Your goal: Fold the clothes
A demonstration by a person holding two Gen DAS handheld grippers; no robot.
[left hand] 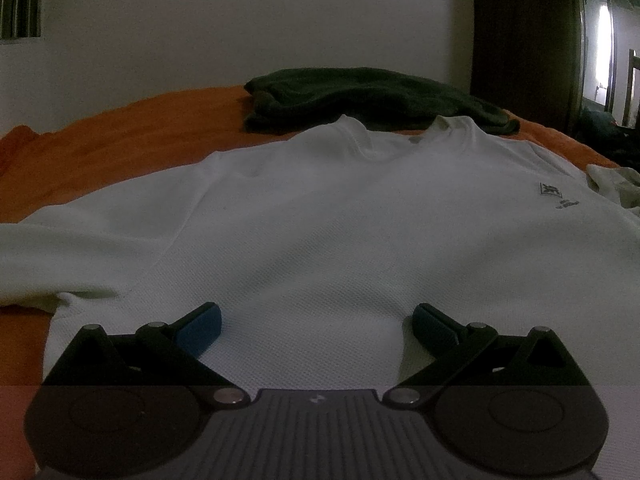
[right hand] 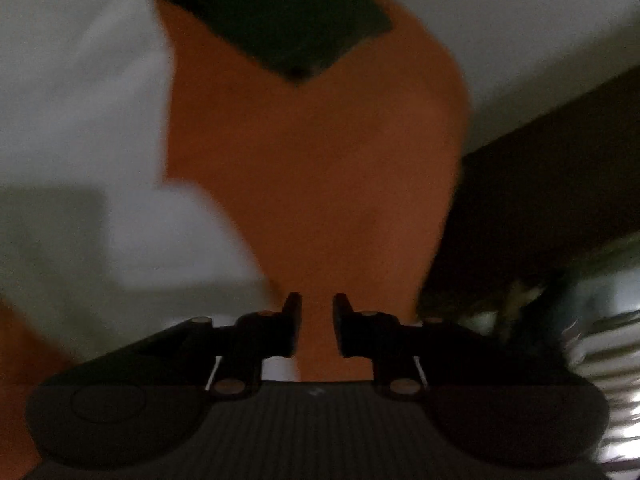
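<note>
While your left gripper [left hand: 317, 326] sits low over the hem end of the white long-sleeved shirt [left hand: 320, 216], its two fingers are spread wide apart with nothing between them; one pad is blue [left hand: 202, 330], the other dark. That shirt lies flat, front up, on the orange bedspread [left hand: 120, 132], neckline toward the far wall, a small grey logo [left hand: 550, 191] on the chest and one sleeve stretched out to the left edge of the view. Beyond the collar, touching it, you have a dark green garment [left hand: 372, 100] lying in a folded heap. A crumpled pale cloth [left hand: 614, 186] rests at the shirt's right edge.

Your right gripper [right hand: 317, 330] hangs over bare orange bedspread [right hand: 320, 160], its fingers a narrow gap apart and gripping nothing. Its view is blurred: white fabric [right hand: 80, 100] fills the left side and the dark green garment [right hand: 272, 12] lies at the top.
</note>
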